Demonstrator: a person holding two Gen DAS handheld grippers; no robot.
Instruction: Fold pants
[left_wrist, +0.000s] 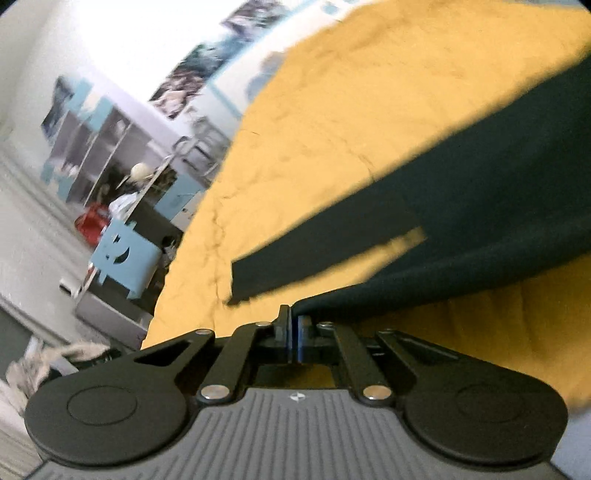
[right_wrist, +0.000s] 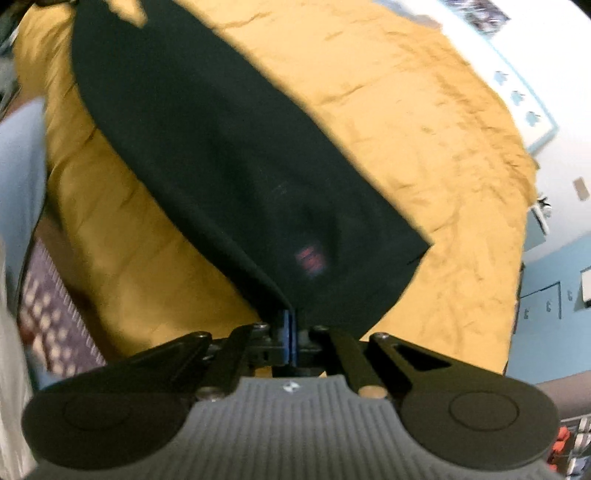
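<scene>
Above the yellow bedspread (left_wrist: 332, 110), both grippers, left (left_wrist: 293, 321) and right (right_wrist: 291, 325), pinch the dark pants (right_wrist: 221, 166), whose length stretches forward away from closed fingers.

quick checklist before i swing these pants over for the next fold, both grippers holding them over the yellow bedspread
1. Left gripper pinched on the pants: ok, jaws closed with dark fabric running out of them.
2. Right gripper pinched on the pants: ok, closed on the fabric edge.
3. Both layers caught in each pinch: cannot tell, the pads hide the fabric edge.
4. Landing area on the yellow bedspread: ok in view, wrinkled, nothing seen lying on it beyond the pants.
5. Free leg end flat, not bunched: cannot tell, picture is blurred.
6. Red label side facing the right camera: ok.
</scene>
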